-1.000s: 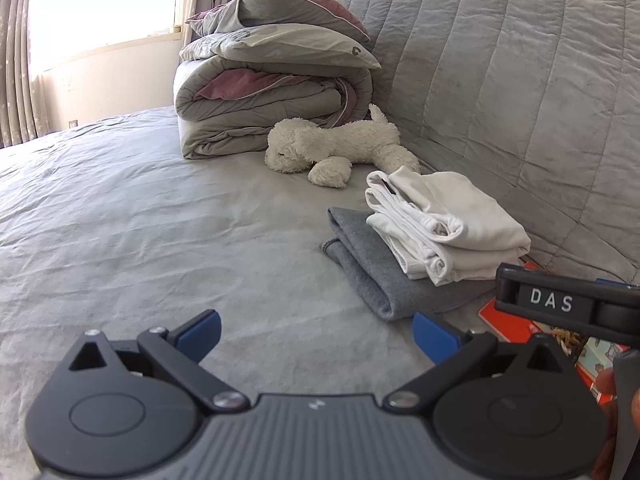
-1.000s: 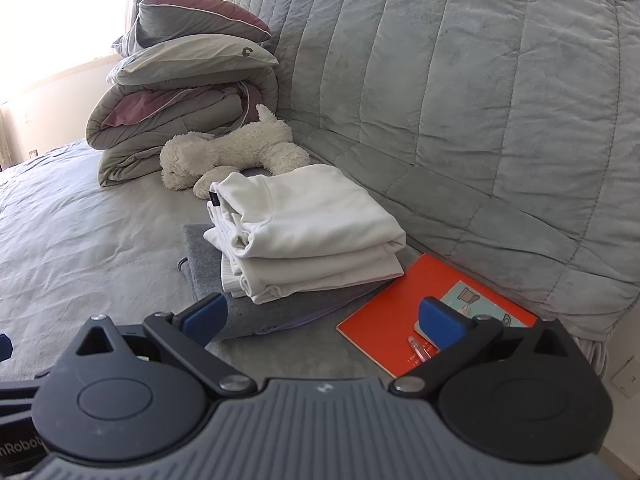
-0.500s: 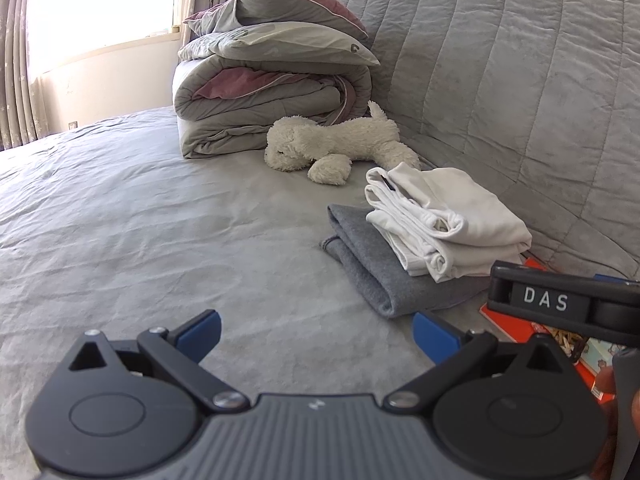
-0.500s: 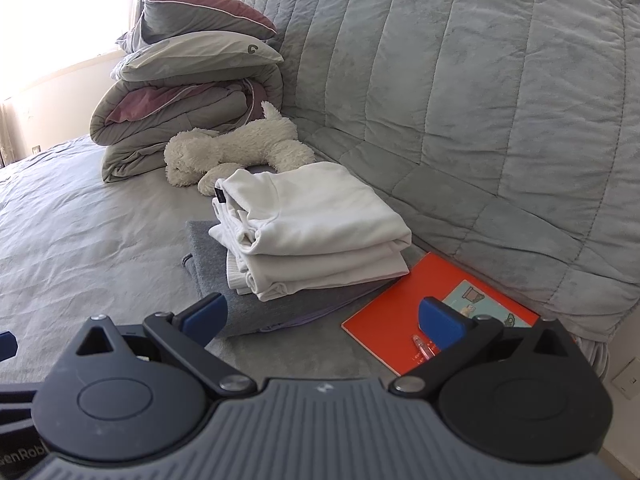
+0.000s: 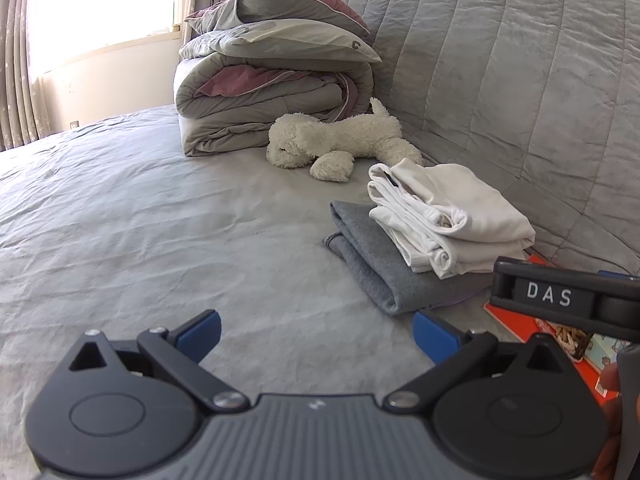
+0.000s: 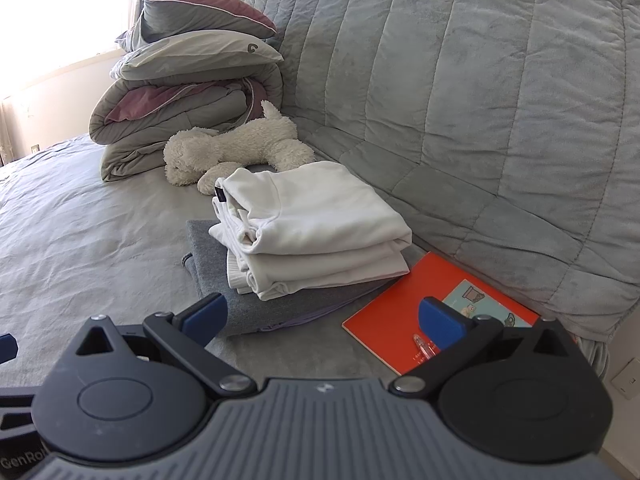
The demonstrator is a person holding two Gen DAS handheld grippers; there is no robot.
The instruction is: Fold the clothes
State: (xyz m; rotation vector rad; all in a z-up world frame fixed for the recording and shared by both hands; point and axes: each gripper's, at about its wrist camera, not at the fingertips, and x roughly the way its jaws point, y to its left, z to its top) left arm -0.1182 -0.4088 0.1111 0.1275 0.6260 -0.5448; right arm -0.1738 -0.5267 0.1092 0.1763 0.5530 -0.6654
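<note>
Count's in: two folded garments in the stack, one white garment riding on top of one grey garment, and that's the whole pile. Beside them, one orange book with one pen lying on it, one white plush dog just behind, and two grippers in play, the left gripper and the right gripper, two blue fingertips apiece. Up at the back, one folded duvet carries two pillows, a light grey pillow and a darker grey-and-mauve pillow on top.
</note>
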